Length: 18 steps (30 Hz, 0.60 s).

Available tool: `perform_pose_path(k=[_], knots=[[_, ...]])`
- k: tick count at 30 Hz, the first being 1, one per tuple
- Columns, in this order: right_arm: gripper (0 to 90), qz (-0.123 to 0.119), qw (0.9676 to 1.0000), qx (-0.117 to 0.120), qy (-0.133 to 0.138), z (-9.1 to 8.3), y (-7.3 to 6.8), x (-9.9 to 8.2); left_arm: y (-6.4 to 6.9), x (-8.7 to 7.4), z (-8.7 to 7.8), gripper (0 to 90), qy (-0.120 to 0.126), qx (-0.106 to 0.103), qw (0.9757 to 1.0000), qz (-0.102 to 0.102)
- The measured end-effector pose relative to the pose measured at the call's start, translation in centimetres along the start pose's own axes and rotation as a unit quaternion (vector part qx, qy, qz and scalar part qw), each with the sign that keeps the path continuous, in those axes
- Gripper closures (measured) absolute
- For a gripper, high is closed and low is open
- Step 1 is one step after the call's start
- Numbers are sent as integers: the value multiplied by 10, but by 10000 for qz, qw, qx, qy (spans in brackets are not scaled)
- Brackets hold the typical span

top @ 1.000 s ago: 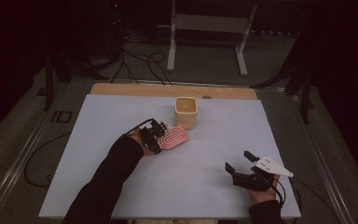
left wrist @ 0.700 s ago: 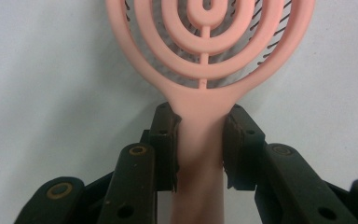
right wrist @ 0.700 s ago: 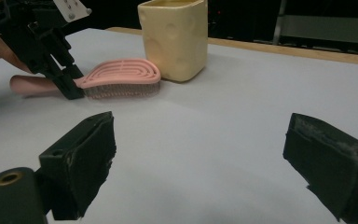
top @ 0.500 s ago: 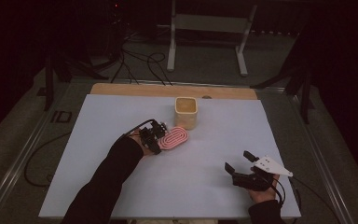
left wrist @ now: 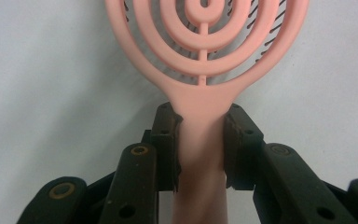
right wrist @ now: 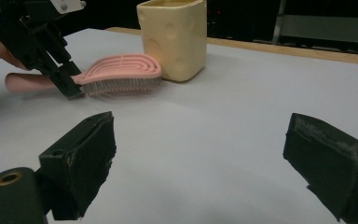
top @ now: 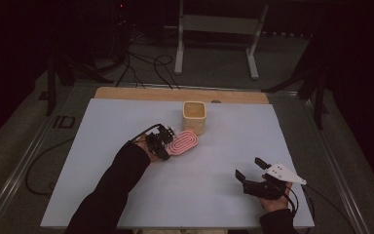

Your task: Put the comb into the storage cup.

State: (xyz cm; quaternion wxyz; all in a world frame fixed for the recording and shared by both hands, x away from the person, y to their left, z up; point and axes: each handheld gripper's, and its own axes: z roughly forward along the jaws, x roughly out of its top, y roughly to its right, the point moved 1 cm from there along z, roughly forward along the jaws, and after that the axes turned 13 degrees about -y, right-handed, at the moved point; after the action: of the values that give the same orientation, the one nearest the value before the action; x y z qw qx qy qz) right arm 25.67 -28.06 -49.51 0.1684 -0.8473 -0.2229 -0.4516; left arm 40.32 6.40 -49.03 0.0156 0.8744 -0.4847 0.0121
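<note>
The pink hairbrush (left wrist: 200,60) is clamped by its handle between the jaws of the left gripper (top: 161,142), its head lying on the table (top: 224,161) just ahead, beside the yellow cup (top: 195,117). The right gripper (top: 253,171) is held wide open and empty, well apart.

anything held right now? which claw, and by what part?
The left claw is shut on the pink hairbrush, gripping the handle just below the head. The right claw is open and holds nothing.
</note>
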Motion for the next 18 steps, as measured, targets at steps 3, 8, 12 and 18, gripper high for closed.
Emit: perform_pose_path(k=[3,8,12,18], knots=[[89,7,10000,-4,-1,0,0,0,1,-1,-3,700,87,-5,10000,-9],[89,-3,10000,-9,3,0,0,0,4,-3,-7,699,195,38,9998,-28],[89,3,10000,-11,2,0,0,0,5,-5,-11,700,304,90,9995,-60],[89,6,10000,-3,-1,0,0,0,7,-7,-18,700,468,153,9988,-67]])
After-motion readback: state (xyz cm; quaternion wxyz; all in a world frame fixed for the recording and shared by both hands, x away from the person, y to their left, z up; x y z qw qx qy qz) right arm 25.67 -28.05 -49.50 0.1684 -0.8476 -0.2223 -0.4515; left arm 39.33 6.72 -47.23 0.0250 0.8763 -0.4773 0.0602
